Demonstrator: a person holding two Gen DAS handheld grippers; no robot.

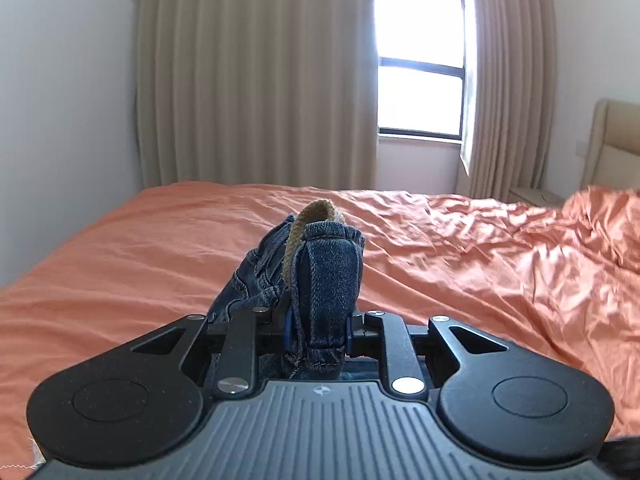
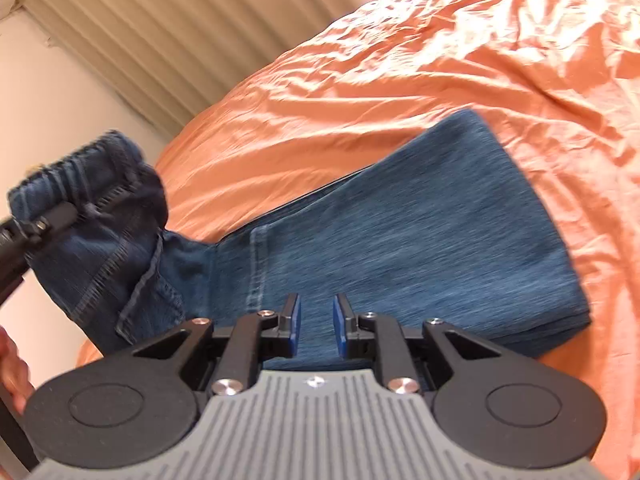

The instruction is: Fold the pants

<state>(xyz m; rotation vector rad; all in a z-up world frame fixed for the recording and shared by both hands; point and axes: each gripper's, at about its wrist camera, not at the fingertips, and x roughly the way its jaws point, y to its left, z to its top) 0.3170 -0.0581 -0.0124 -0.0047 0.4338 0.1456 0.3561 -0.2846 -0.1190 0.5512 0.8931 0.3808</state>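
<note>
A: Denim, dark blue, is bunched up in the left hand-held gripper (image 1: 320,320), whose pads are clamped on the elastic waistband (image 1: 332,236) of the pants (image 2: 400,232). A tan drawcord (image 1: 304,224) loops over the top of that bundle.

B: And the waist end is up in the air, well clear of the orange bed sheet (image 1: 480,248). Where's the rest?

A: From the right wrist view the legs lie flat on the bed, stacked one on the other as far as I can tell, with the hems (image 2: 532,208) toward the far right. Only the top end is raised, at the left.

B: What about the right hand-held gripper (image 2: 316,324)?

A: Its blue pads stand a little apart with nothing between them. It hangs over the leg fabric, and I can't tell if it touches.

B: So how far along?

A: I'd judge the lengthwise fold is done, since the legs look doubled. The crosswise fold looks in progress: the waist is lifted but not yet laid on the legs.

B: What's left?

A: Probably carrying the waistband toward the hems, setting it down, letting go and perhaps one more fold.
</note>
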